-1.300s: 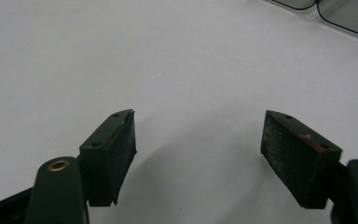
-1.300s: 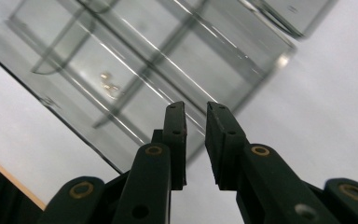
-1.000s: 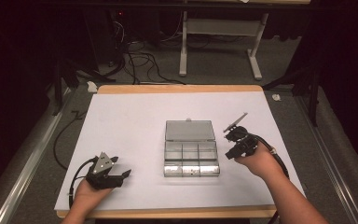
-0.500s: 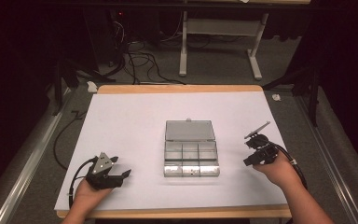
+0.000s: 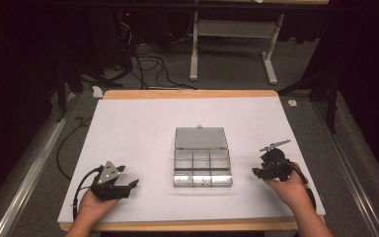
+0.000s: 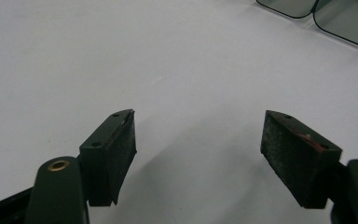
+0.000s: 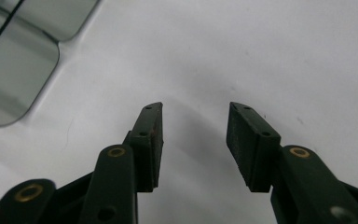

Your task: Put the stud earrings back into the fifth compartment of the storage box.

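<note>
A clear plastic compartment box (image 5: 201, 168) lies in the middle of the white table top (image 5: 138, 133), its lid (image 5: 200, 138) folded back flat behind it. My left gripper (image 5: 132, 185) rests near the front left, its jaws pointing right toward the box. They stand wide open (image 6: 199, 114) over bare table, and the box's corner (image 6: 340, 18) shows far off. My right gripper (image 5: 255, 172) sits to the right of the box, pointing left at it. Its jaws (image 7: 195, 105) have just been opening, with nothing between them, and the box's edge (image 7: 18, 65) is at upper left.
The table's wooden edge (image 5: 187, 226) runs along the front, close to both hands. Behind the table, cables (image 5: 143, 59) and a white desk frame (image 5: 195, 54) stand on the dark floor. A metal rail (image 5: 24, 182) runs along the left side.
My right gripper has moved right and toward the front edge, away from the box and lower to the table, and its jaws have spread apart. The left gripper has stayed put.
</note>
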Demonstrator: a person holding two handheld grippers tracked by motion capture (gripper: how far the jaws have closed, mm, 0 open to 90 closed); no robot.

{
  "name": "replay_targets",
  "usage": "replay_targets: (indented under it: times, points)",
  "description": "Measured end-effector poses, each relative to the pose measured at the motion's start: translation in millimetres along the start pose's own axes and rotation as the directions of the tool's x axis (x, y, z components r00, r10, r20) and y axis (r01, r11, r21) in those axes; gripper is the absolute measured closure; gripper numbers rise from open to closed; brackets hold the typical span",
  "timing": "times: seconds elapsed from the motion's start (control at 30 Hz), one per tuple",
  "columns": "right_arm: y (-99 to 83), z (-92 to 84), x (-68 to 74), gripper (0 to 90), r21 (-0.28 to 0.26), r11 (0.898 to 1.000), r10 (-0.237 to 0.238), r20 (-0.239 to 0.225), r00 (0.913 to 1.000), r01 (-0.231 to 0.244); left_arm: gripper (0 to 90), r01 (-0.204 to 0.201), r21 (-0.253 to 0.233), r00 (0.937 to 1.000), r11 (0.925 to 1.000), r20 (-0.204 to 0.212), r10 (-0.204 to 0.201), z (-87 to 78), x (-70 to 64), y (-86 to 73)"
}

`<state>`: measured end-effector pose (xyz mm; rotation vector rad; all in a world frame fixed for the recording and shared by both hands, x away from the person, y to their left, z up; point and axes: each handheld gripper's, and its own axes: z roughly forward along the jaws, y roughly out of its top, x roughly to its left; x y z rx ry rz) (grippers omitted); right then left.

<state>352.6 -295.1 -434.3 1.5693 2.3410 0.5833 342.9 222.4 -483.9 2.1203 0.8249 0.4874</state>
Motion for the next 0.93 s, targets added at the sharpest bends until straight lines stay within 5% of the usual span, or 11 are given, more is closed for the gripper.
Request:
replay_targets:
  times: [0.1, 0.13, 0.17, 0.33, 0.37, 0.5, 0.57, 0.93]
  points:
    - [-9.3, 3.6, 1.0, 51.9, -0.115, 0.993, 0.038, -0.016, 0.9992, -0.039, 27.2, 0.001, 0.0, 1.0, 1.0, -0.002, -0.001, 0.1, -0.1, 0.0]
    - [-9.3, 3.6, 1.0, 51.9, -0.115, 0.993, 0.038, -0.016, 0.9992, -0.039, 27.2, 0.001, 0.0, 1.0, 1.0, -0.002, -0.001, 0.1, -0.1, 0.0]
    - [-16.0, 5.5, 3.7, 49.8, -0.176, 0.983, 0.048, 0.001, 0.9988, -0.047, 27.2, 0.0, 0.001, 1.0, 1.0, -0.003, 0.0, 0.1, -0.2, 0.0]
    - [-27.1, 8.8, 7.8, 46.1, -0.266, 0.963, 0.058, 0.026, 0.998, -0.049, 27.2, 0.001, -0.001, 0.9999, 1.0, -0.01, -0.001, 0.2, -0.5, -0.2]
    - [-40.2, 10.3, 10.4, 46.8, -0.351, 0.935, 0.079, 0.05, 0.9956, -0.057, 27.2, 0.002, 0.0, 0.9998, 1.0, -0.02, -0.002, 0.7, -1.0, 0.0]
    - [-49.1, 8.5, 9.9, 40.9, -0.375, 0.925, 0.091, 0.053, 0.9944, -0.065, 27.2, -0.005, 0.011, 0.9996, 0.9999, -0.027, 0.006, 1.5, -1.9, 0.5]
    - [-54.3, 8.2, 3.3, 38.6, -0.4, 0.911, 0.127, 0.04, 0.9911, -0.101, 27.2, 0.004, 0.012, 0.9996, 0.9999, -0.029, -0.004, 1.8, -1.2, 0.5]
    - [-54.2, 7.2, -3.8, 36.2, -0.407, 0.906, 0.148, 0.053, 0.9875, -0.114, 25.5, 0.007, 0.01, 0.9997, 0.9999, -0.023, -0.007, 1.6, -0.5, 0.6]
